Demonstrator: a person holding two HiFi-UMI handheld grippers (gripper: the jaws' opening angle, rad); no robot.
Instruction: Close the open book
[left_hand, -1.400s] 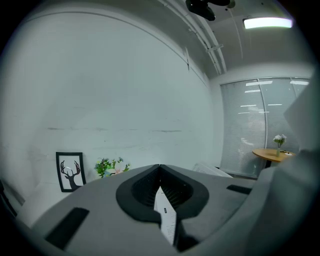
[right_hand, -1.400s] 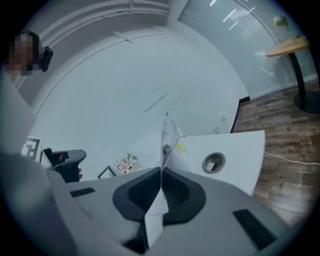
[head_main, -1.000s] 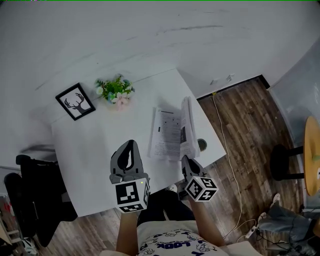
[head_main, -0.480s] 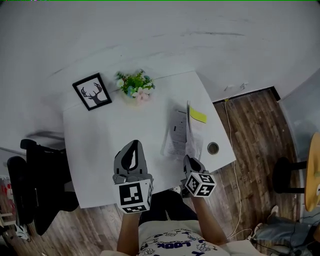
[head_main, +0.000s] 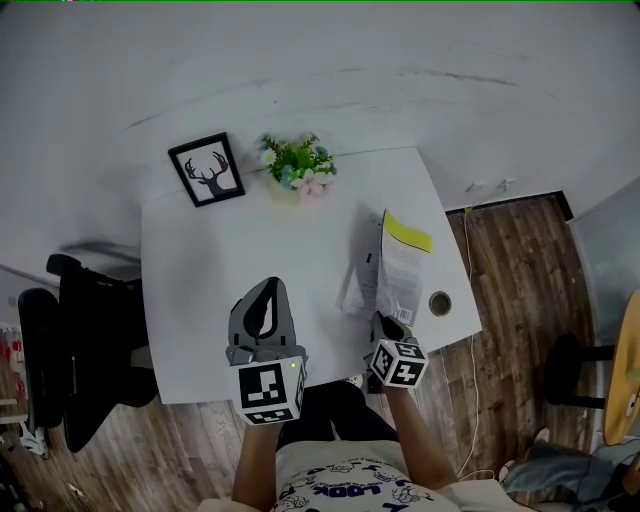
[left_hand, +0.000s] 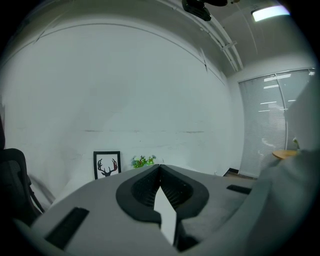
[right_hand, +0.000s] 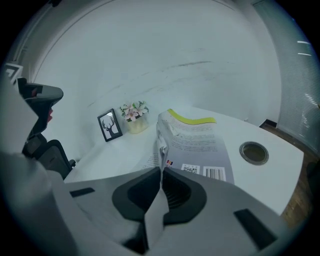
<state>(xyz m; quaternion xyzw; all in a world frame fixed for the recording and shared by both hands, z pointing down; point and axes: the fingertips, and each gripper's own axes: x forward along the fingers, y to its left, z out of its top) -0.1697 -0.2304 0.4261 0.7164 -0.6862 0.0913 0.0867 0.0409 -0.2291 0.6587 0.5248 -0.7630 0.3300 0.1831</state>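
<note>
Right gripper view, book (right_hand: 195, 140) back cover, barcode (right_hand: 214, 173), small print illegible

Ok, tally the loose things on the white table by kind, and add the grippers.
book: 1
framed deer picture: 1
potted plant: 1
grippers: 2 (left gripper, right gripper)
Total: 5
</note>
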